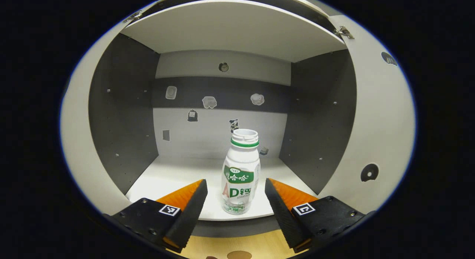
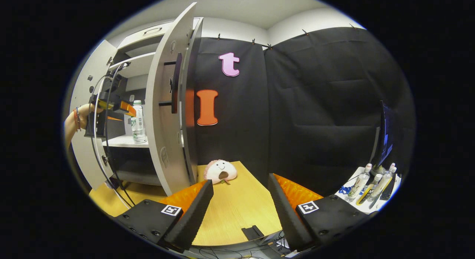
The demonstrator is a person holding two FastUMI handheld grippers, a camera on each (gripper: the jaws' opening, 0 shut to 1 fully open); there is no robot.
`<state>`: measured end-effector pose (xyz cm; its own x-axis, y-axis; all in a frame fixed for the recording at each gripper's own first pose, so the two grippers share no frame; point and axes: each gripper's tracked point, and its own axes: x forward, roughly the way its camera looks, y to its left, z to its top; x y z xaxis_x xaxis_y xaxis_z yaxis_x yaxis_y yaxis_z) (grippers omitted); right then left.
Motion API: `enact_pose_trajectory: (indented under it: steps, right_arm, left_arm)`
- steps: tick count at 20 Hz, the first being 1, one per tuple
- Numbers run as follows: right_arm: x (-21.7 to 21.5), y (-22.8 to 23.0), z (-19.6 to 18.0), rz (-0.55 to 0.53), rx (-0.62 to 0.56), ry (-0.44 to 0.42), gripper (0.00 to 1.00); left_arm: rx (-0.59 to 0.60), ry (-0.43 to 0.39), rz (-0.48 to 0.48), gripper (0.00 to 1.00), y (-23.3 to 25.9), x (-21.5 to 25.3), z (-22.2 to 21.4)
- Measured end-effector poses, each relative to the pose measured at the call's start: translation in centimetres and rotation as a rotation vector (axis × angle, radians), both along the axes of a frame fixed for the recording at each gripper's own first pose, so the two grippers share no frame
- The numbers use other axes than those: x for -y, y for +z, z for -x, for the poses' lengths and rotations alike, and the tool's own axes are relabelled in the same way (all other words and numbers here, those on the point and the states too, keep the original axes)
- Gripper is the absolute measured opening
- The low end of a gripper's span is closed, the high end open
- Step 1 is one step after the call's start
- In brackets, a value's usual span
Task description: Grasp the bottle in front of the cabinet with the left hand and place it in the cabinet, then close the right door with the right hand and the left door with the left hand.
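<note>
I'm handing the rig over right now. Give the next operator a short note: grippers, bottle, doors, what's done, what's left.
Left gripper: open, fingers either side of the bottle with a gap on both sides, not pressing on it.
Right gripper: open, holding nothing, above the wooden table, off to the side of the cabinet.
Bottle: upright on the cabinet shelf, near its front edge.
Doors: right door and left door both open.
Done: bottle is in the cabinet.
Left: draw the left gripper back, close the right door with the right, then the left door with the left.
</note>
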<state>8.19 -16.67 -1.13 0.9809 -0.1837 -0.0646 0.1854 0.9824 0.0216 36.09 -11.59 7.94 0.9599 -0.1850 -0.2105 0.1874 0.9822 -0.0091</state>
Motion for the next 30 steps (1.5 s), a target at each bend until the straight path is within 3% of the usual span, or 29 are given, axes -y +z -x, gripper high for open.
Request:
enact_pose_trajectory:
  steps: [2,7,8,9,10,13,14,18,22,23,24,26,29,30]
  right_arm:
    - [0.0,0.7,-0.2,0.006,0.015,0.009,0.94]
    - [0.1,2.6,-1.5,0.020,0.049,0.039,0.94]
    - [0.0,2.9,-1.9,0.021,0.051,0.048,0.98]
    - [-0.1,3.2,-2.5,0.024,0.054,0.058,0.94]
    - [-0.3,3.4,-3.0,0.035,0.056,0.069,0.98]
    - [-0.8,4.0,-5.0,0.076,0.065,0.089,0.94]
    - [-1.2,4.0,-5.7,0.077,0.064,0.101,0.98]
    - [-3.1,3.4,-8.4,0.053,0.053,0.154,0.98]
    - [-4.2,2.5,-10.2,0.038,0.047,0.177,0.94]
    - [-4.3,2.3,-10.6,0.033,0.043,0.179,0.98]
    - [-4.4,2.2,-10.8,0.028,0.043,0.181,0.94]
    - [-5.1,2.1,-11.2,0.025,0.046,0.192,0.98]
    - [-6.1,2.0,-11.7,0.023,0.053,0.210,0.98]
    - [-6.4,2.0,-11.8,0.020,0.058,0.219,0.94]
  left_arm:
    - [0.024,0.006,-0.007,0.95,1.0,-1.2,2.2]
    - [0.102,0.069,0.010,0.95,3.3,-5.3,9.1]
    - [0.113,0.085,0.013,0.95,3.6,-6.2,10.6]
    - [0.123,0.104,0.010,0.95,3.7,-7.3,12.2]
    - [0.129,0.125,0.004,0.95,3.7,-8.3,13.7]
    - [0.166,0.180,-0.015,0.95,3.9,-11.2,18.4]
    - [0.169,0.197,-0.021,0.95,3.8,-12.0,19.9]
    - [0.192,0.278,-0.033,0.95,3.4,-15.7,25.0]
    - [0.213,0.373,-0.020,0.95,3.0,-19.9,28.6]
    - [0.222,0.394,-0.019,0.95,2.7,-20.9,29.5]
    - [0.226,0.412,-0.020,0.95,2.6,-21.7,30.1]
    - [0.231,0.437,-0.021,0.95,2.4,-23.0,30.9]
    - [0.228,0.464,0.001,0.97,2.0,-24.3,32.0]
    - [0.226,0.471,0.006,0.95,1.7,-24.7,32.3]
